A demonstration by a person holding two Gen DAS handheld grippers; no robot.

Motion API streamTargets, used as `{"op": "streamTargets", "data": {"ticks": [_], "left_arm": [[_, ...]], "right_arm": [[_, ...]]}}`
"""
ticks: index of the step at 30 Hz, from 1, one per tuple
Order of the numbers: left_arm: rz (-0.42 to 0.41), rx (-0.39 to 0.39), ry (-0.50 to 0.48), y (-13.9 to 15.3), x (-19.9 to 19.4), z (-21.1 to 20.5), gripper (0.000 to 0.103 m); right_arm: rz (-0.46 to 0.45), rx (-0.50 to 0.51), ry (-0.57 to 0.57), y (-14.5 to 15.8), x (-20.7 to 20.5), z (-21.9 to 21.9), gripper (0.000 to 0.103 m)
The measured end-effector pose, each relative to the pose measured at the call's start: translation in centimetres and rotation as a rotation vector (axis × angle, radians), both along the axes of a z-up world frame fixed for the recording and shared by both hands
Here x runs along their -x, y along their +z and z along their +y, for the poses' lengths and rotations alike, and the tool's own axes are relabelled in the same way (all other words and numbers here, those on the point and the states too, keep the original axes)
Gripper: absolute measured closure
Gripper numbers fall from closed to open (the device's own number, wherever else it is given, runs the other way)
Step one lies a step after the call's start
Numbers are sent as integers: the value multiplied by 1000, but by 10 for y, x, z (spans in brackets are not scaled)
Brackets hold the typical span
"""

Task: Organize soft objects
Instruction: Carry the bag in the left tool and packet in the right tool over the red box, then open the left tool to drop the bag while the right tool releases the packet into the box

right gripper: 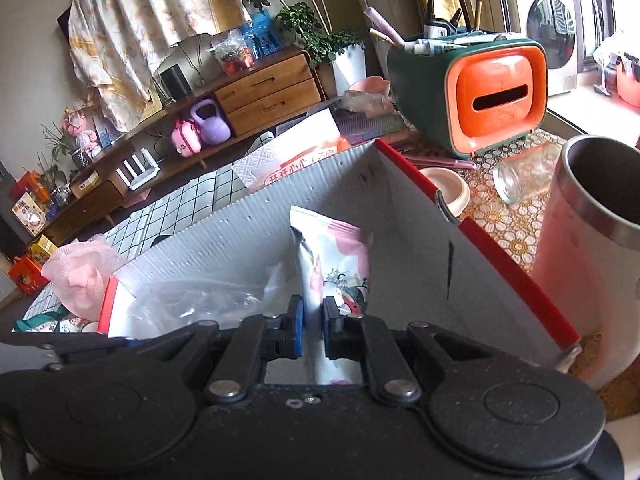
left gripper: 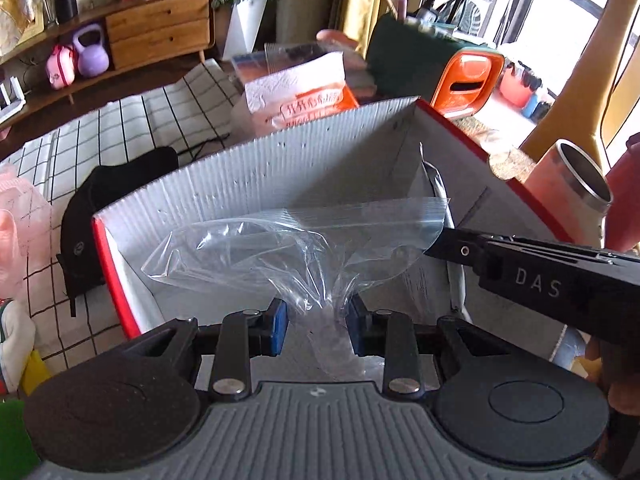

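Clear plastic zip bag (left gripper: 296, 248): empty-looking, crumpled, neck bunched between blue pads of left tool (left gripper: 318, 330), body fanned out above open corrugated box (left gripper: 248, 172), zip edge toward box's right wall.

Printed pouch (right gripper: 334, 264): white and pink with cartoon figure, soft, sealed top edge up, upright, lower part pinched between blue pads of right tool (right gripper: 313, 326), inside box near its far corner.

Box: white ribbed inner walls, red outer faces, open top, standing on counter.
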State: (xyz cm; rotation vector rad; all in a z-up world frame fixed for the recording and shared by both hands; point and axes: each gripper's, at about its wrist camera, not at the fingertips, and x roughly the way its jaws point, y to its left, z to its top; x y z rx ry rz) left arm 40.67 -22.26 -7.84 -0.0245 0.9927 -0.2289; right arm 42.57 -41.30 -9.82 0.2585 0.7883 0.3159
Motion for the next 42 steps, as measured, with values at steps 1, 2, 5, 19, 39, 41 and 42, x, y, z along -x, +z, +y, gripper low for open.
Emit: {"op": "streamTargets", "data": {"ticks": [1,2,5,19,39,41,42], "left_arm": [[15,-6,2,-3,-3,-2,73],[33,-10,6,-6,-5,-3,73],[87,-20,14,-14,-11,-5,73],[178,-36,58,-24,-18,-4,72],[69,31,65,19,25,13,38],[45,28,59,26,34,16,38],[33,28,55,30,38,18,38]], "right_arm": [[0,2,3,0,-1,1,94],[3,-3,2,-1,-2,2,94],[16,-29,-6,-3,-6,4,93],[78,-86,-34,-10,-17,10,82],[-10,-73,24,30,26,7,58],[-25,-70,31,35,34,9,58],[-33,-68,35,38,38,10,58]]}}
